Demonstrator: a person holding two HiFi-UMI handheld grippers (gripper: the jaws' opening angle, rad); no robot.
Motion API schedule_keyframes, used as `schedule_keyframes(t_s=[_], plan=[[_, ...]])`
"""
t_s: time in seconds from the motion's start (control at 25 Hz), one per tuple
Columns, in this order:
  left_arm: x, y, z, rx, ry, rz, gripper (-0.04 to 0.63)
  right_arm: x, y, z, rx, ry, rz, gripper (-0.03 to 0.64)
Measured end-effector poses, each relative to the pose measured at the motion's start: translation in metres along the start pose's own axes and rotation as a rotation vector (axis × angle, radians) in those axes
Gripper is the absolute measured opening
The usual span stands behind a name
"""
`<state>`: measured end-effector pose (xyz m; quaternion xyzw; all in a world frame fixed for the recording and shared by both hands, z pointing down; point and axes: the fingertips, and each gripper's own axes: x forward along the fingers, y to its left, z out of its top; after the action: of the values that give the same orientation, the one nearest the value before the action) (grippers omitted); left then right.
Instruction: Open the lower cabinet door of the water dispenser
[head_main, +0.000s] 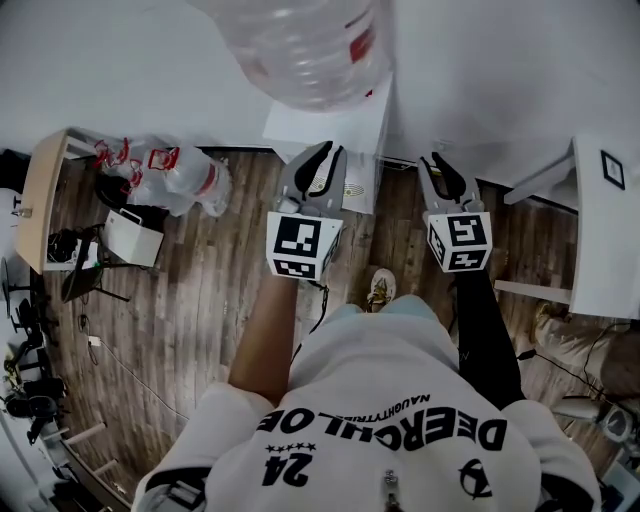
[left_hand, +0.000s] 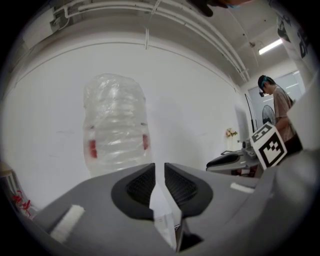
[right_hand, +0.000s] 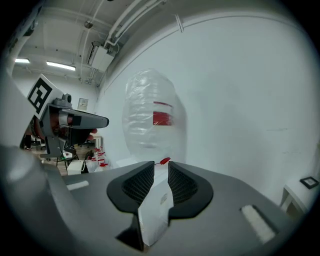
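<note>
The white water dispenser (head_main: 335, 125) stands against the wall ahead, with a big clear bottle (head_main: 310, 40) on top. Its front panel (head_main: 357, 185) faces me; I cannot make out the lower door. My left gripper (head_main: 325, 152) and right gripper (head_main: 438, 162) are held side by side, short of the dispenser and pointing at it. In the left gripper view the jaws of the gripper (left_hand: 159, 175) stand a narrow slit apart, and the dispenser (left_hand: 164, 217) shows through the slit below the bottle (left_hand: 116, 125). The right gripper (right_hand: 161, 172) looks the same, framing the dispenser (right_hand: 155, 205) and its red tap (right_hand: 164, 161). Neither holds anything.
Spare water bottles (head_main: 175, 180) lie on the wooden floor at the left, beside a wooden table (head_main: 40, 195) and a white box (head_main: 135, 235). White furniture (head_main: 600, 230) stands at the right. My shoe (head_main: 380, 288) is just behind the grippers. Another person (left_hand: 277, 107) stands further off.
</note>
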<state>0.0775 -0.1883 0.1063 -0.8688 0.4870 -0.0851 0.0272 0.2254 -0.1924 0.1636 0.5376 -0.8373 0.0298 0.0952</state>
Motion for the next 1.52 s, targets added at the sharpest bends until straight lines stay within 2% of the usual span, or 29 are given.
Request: schedule_keyframes(t_s=[0.64, 1.16, 1.52], plan=[[0.043, -0.018, -0.042, -0.001, 0.095, -0.035, 0.058, 0.031, -0.011, -0.044, 0.014, 0.085, 0.083, 0.067], [0.064, -0.042, -0.092, 0.001, 0.191, -0.131, 0.058, 0.039, -0.009, -0.096, 0.084, 0.158, 0.089, 0.069], [0.064, -0.045, -0.132, 0.020, 0.243, -0.197, 0.058, 0.053, 0.015, -0.143, 0.107, 0.237, 0.081, 0.069]])
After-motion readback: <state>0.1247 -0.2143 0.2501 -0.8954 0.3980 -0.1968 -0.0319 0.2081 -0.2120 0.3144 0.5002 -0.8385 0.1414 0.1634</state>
